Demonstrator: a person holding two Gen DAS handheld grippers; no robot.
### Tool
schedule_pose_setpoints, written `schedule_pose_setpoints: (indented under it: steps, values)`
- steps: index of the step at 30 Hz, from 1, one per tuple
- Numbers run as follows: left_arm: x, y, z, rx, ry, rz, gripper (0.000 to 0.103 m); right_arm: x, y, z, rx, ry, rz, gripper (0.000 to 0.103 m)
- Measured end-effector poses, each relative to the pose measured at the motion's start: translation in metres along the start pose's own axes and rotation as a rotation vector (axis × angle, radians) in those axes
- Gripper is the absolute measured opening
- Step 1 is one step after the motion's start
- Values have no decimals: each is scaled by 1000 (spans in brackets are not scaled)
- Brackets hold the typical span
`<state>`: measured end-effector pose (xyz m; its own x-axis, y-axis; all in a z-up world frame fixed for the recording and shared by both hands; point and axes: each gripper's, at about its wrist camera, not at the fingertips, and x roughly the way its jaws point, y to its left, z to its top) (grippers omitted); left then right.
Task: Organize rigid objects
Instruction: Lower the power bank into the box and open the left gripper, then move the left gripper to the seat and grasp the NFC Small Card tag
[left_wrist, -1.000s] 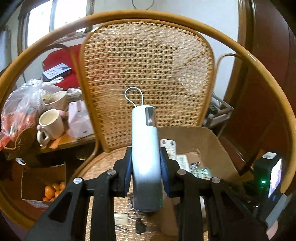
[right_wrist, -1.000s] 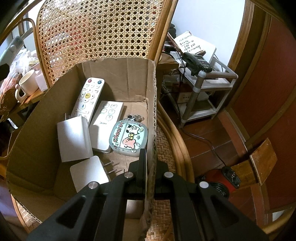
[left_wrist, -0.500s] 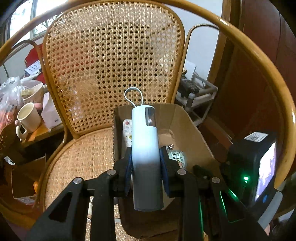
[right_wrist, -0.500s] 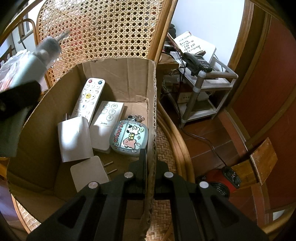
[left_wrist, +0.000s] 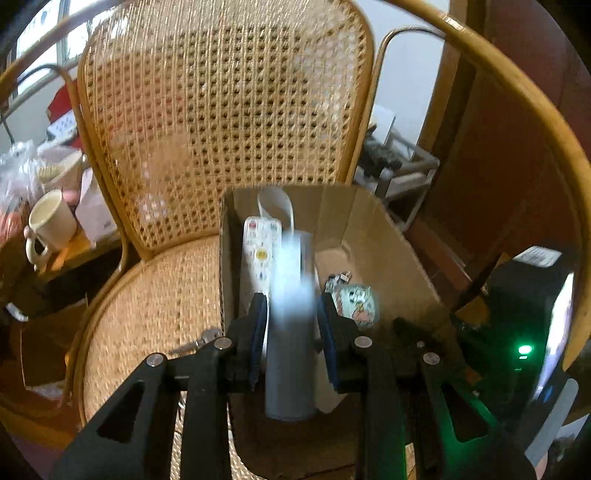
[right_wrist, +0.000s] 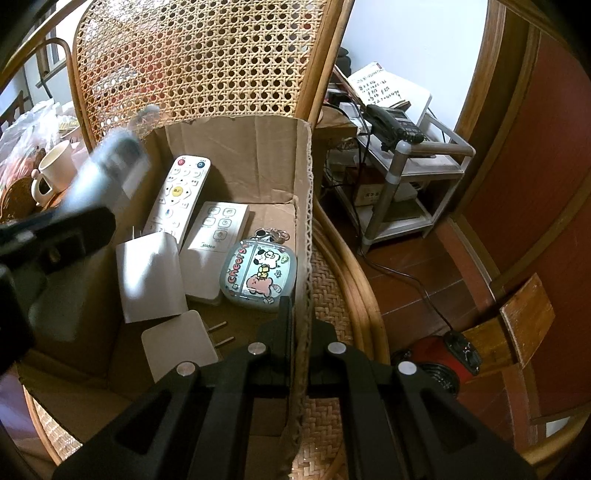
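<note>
My left gripper (left_wrist: 291, 314) is shut on a pale grey-white cylinder (left_wrist: 291, 325) with a loop strap and holds it, blurred, over the cardboard box (left_wrist: 388, 240); it shows at the left of the right wrist view (right_wrist: 107, 166). My right gripper (right_wrist: 299, 314) is shut on the box's right wall (right_wrist: 308, 192). Inside the box lie a long white remote (right_wrist: 179, 195), a small white remote (right_wrist: 216, 236), a cartoon-printed case with keys (right_wrist: 258, 271) and two white chargers (right_wrist: 151, 273).
The box sits on a rattan chair seat (left_wrist: 155, 306) with a cane back (left_wrist: 221, 110). A cream mug (left_wrist: 48, 221) and bags stand on a side table at the left. A metal shelf with a phone (right_wrist: 391, 125) stands at the right.
My left gripper has carried the cylinder to the right and down, from beside the box to above its inside. My right gripper has stayed clamped on the box wall.
</note>
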<state>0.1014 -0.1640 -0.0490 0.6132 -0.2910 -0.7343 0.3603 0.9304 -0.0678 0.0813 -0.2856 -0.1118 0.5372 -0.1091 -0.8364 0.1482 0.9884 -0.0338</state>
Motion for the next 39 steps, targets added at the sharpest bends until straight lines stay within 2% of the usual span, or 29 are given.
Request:
schedule_pose_setpoints:
  steps: [4, 5, 7, 8, 9, 11, 15, 19, 26, 39]
  values:
    - [-18, 1, 5, 38, -65, 10, 30, 0, 0, 0, 3, 1, 1, 6]
    - [-21, 4, 6, 36, -68, 15, 34, 1, 0, 0, 1, 2, -2, 6]
    - [-25, 10, 8, 24, -66, 48, 53, 1, 0, 1, 0, 2, 0, 6]
    - [-27, 15, 9, 15, -72, 85, 70, 1, 1, 0, 1, 2, -1, 6]
    - [-29, 18, 9, 10, -80, 106, 79, 1, 1, 1, 0, 3, -1, 6]
    - [-36, 28, 9, 3, -102, 151, 84, 1, 1, 0, 1, 2, 0, 6]
    - [-44, 47, 8, -9, -97, 174, 101, 1, 1, 0, 1, 2, 0, 6]
    - [-49, 63, 1, -7, -85, 209, 102, 1, 1, 0, 1, 3, -1, 6]
    - [-53, 91, -13, -10, -42, 214, 102, 1, 1, 0, 1, 2, 0, 7]
    - [-19, 140, -36, -56, 119, 250, 102, 1, 1, 1, 1, 2, -1, 7]
